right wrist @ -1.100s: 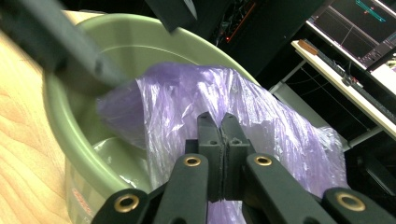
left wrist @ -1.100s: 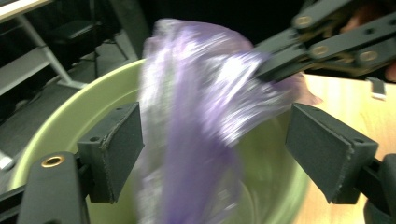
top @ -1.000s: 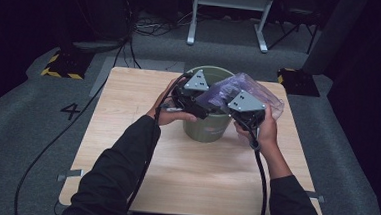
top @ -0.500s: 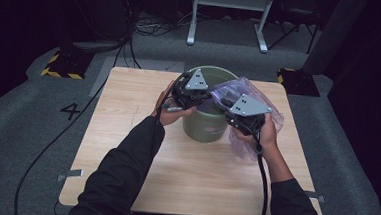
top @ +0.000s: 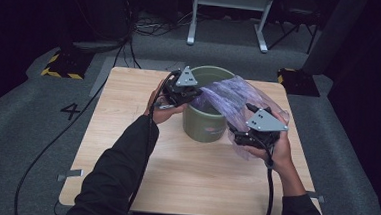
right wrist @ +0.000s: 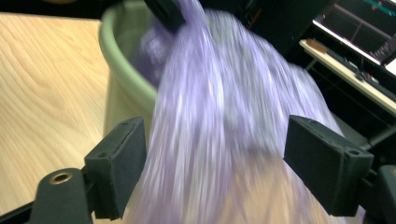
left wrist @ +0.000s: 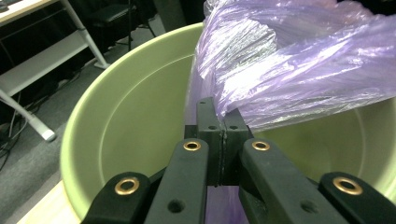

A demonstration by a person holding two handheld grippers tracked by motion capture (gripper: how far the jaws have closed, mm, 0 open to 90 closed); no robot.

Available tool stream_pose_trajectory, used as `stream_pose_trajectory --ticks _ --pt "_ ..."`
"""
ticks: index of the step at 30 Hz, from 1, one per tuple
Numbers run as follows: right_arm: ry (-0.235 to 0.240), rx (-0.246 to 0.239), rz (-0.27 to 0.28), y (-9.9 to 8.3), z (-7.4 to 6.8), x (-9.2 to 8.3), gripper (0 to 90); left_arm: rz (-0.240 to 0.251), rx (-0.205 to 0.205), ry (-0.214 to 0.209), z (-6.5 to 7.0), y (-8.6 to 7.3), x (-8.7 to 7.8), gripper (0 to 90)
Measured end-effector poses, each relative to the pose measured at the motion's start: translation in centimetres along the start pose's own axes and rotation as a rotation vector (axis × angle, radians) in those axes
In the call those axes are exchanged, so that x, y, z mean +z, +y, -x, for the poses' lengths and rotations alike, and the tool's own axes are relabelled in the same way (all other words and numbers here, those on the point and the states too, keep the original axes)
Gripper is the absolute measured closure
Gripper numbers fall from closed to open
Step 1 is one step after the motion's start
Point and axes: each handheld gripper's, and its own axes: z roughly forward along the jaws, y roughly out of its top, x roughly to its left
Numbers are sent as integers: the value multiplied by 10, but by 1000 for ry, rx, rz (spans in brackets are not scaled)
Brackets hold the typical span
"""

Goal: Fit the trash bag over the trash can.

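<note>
The left gripper [top: 198, 94], at eleven o'clock in the high view, has its jaws clamped together pointing right, while the right gripper [top: 242, 135], at three o'clock, has just been opening wide.

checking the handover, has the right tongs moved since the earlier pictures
Yes. The right tongs have slid toward the person and sunk, away from the green bucket's rim; their jaws have just been opening, the purple bag between them.

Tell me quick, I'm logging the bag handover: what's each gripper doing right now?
Left gripper: shut on the purple plastic bag at the green bin rim.
Right gripper: open, jaws just opened, bag between them.
</note>
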Motion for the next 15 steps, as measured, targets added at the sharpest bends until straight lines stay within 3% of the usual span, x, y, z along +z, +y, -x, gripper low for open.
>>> stream_pose_trajectory --ticks 4,8,11,12,15 --pt "-17 36 -32 -19 5 -6 211 -2 -5 7 -3 -2 0 896" --pt "-36 105 -76 -37 12 -1 287 -4 -7 7 -5 -4 1 896" --pt "-11 133 -66 -44 15 2 521 -5 -7 9 -5 -4 2 896" --pt "-6 126 -68 -44 15 3 621 -4 -7 5 -4 -4 2 896" --pt "-11 99 -48 -42 15 1 798 -3 -9 0 -4 -4 2 882"
